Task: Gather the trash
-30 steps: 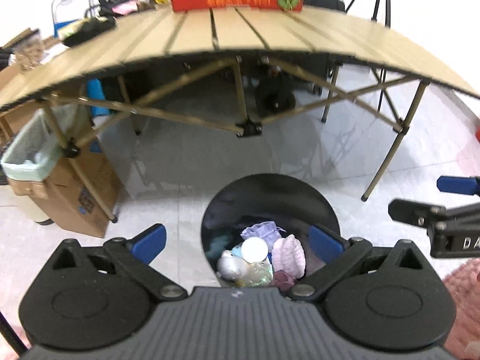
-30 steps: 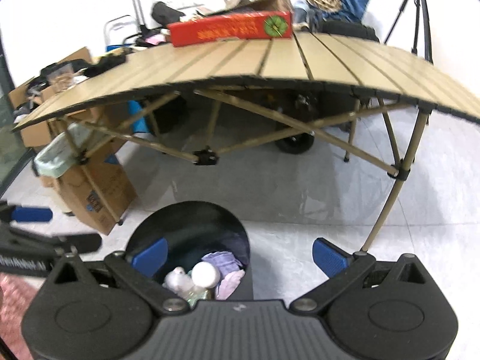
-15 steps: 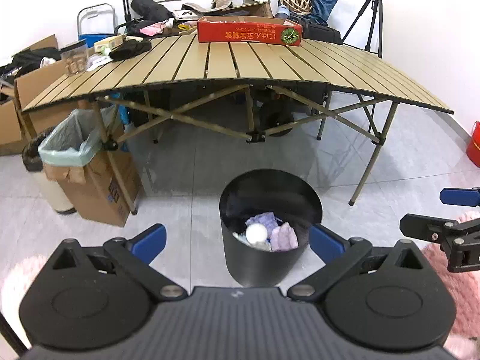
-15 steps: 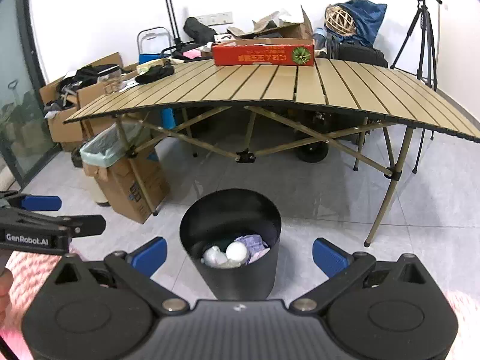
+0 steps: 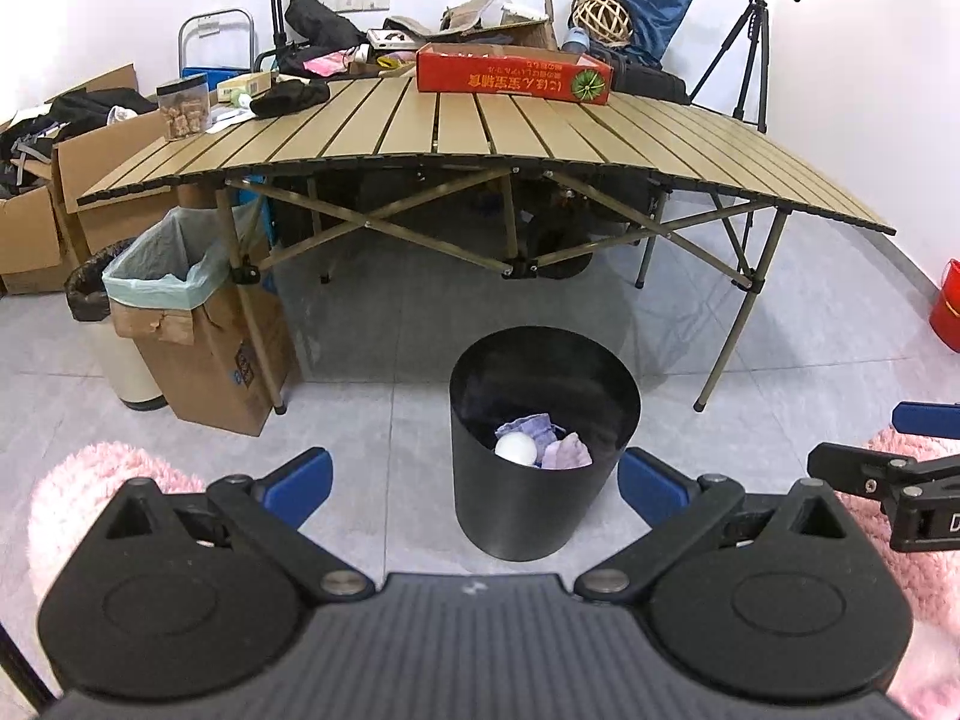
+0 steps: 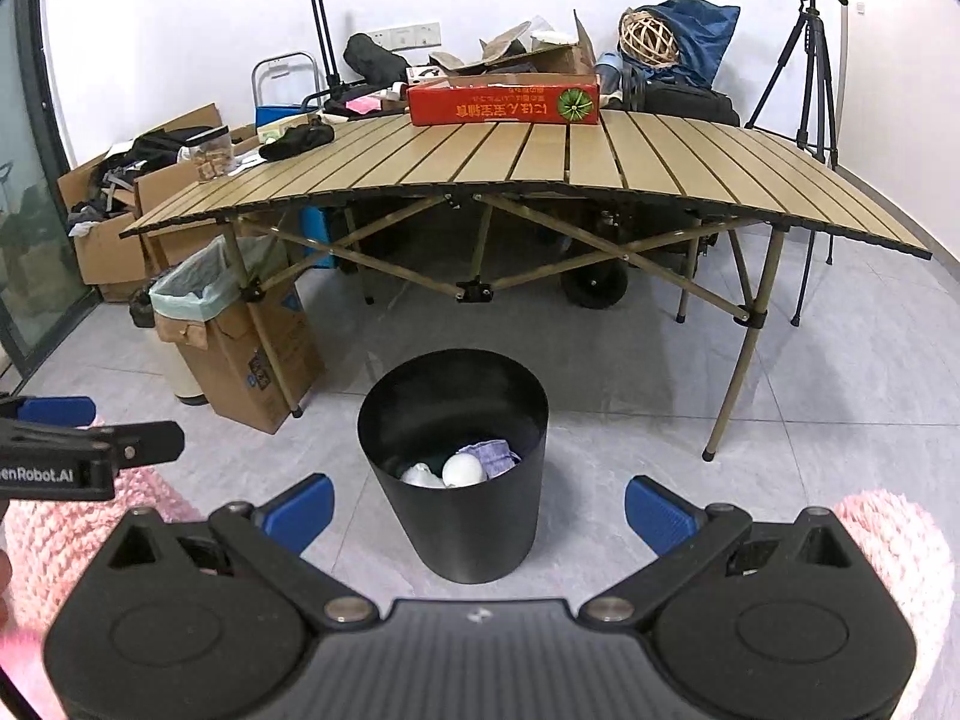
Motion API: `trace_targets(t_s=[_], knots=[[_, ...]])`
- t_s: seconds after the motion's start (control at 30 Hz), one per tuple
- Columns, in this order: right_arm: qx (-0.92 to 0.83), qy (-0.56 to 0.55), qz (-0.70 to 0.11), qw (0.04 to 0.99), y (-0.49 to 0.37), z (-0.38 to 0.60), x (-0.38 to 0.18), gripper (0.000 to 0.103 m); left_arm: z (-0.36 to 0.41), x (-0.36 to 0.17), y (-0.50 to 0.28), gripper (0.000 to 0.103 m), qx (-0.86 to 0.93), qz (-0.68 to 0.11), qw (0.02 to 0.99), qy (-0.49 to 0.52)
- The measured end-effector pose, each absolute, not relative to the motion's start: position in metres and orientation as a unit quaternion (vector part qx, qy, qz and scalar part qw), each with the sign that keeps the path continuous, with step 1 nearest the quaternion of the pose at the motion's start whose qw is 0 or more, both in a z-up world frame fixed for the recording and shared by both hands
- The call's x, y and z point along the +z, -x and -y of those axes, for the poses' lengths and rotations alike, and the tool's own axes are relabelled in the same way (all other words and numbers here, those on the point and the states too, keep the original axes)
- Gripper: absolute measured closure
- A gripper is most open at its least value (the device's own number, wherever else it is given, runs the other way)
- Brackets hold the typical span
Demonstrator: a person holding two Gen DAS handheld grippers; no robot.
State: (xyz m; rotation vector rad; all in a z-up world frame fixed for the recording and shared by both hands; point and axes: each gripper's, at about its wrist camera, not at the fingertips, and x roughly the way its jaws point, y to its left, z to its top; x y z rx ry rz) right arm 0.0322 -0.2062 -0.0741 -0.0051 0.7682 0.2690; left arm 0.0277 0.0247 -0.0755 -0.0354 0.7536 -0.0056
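Note:
A black round bin [image 5: 543, 504] [image 6: 462, 516] stands on the grey tiled floor in front of a slatted folding table. Inside it lie a white ball [image 5: 515, 449] [image 6: 462, 469] and crumpled lilac tissues [image 5: 567, 453] [image 6: 495, 455]. My left gripper [image 5: 474, 483] is open and empty, its blue-tipped fingers either side of the bin from above and behind. My right gripper [image 6: 477, 507] is likewise open and empty, held back from the bin. Each gripper shows at the edge of the other's view.
The tan folding table [image 5: 480, 138] carries a red carton [image 5: 513, 75], a snack jar and clutter. A cardboard box with a green liner [image 5: 198, 324] stands by its left leg. Pink fluffy rugs [image 5: 102, 480] [image 6: 900, 546] lie under both grippers. A tripod [image 6: 810, 60] and a red bucket [image 5: 948, 312] are at the right.
Both grippers have drawn up and back from the bin; a second ago they hung right over its mouth. The bin now shows whole, farther off. Jaws stayed open.

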Motion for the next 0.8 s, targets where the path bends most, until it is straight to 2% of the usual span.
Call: trace_targets(t_s=[0.8], knots=[[0.133, 0.006, -0.364, 0.922, -0.0262, 0.2059, -0.0683, 0.0, -0.0206, -0.0722, -0.0213, 0.0, -0.01, -0.354, 0.935, 0.01]])
